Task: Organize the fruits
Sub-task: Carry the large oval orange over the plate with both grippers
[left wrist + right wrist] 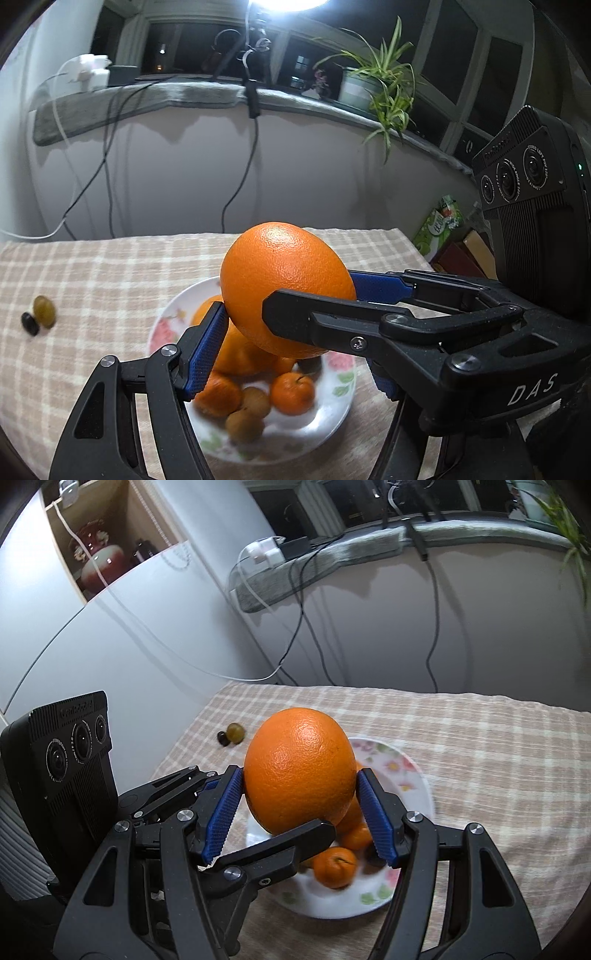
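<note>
Big orange (pixel 300 770) up in the air, pinched from both sides at once! In the right wrist view the right gripper (pixel 300 805) has its blue ribbed pads pressed against the fruit's left and right flanks, jaws spread only as wide as the orange itself. The left gripper (pixel 273 843) reaches in from the left, one black finger crossing under the fruit's lower front.

Switch to the left wrist view: the left gripper (pixel 288 306) shows one blue pad against the orange (pixel 286 284) on the lower left, and its other blue pad on the far right side, so these jaws too are closed onto the fruit. The right gripper's black finger cuts across in front, coming from the right.

Directly below sits a white floral plate (pixel 343 391), near the middle of the checked tablecloth (pixel 92 280) on the tabletop. On it are another large orange (pixel 236 350), small tangerines (pixel 291 391) and brownish round longans (pixel 255 402), blurred.

Out toward the tabletop's left edge, well apart from the plate, a green grape (pixel 44 311) and a dark grape (pixel 29 324) lie touching each other.
</note>
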A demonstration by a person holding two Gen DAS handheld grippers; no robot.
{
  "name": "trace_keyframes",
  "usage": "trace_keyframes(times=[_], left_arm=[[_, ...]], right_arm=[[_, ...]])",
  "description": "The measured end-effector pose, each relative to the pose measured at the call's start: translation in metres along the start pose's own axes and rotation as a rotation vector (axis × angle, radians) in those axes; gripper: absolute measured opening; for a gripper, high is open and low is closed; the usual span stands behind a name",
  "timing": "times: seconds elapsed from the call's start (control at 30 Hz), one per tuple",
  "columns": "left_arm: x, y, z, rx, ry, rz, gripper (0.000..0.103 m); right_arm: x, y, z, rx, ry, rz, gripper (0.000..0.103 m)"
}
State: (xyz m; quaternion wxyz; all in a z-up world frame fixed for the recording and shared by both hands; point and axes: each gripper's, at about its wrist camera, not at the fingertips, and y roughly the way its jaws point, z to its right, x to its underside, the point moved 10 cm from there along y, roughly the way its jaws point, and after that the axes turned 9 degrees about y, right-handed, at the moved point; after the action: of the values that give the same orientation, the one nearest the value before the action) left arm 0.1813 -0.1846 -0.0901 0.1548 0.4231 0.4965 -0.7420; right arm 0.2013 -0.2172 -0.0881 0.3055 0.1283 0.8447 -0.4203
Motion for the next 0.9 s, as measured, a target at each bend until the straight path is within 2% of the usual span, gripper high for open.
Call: trace_keyframes(times=[0.43,0.9], left_arm=[[0.003,0.039,0.023,0.033,0.035,-0.065,0.07],[0.005,0.053,0.026,0.033,0.038,-0.092,0.07]], right_arm=[[0.003,-0.006,0.048,0.027,0.081,-0.002,0.066],[0.006,-0.002,0.062,0.02,0.121,-0.015,0.066]])
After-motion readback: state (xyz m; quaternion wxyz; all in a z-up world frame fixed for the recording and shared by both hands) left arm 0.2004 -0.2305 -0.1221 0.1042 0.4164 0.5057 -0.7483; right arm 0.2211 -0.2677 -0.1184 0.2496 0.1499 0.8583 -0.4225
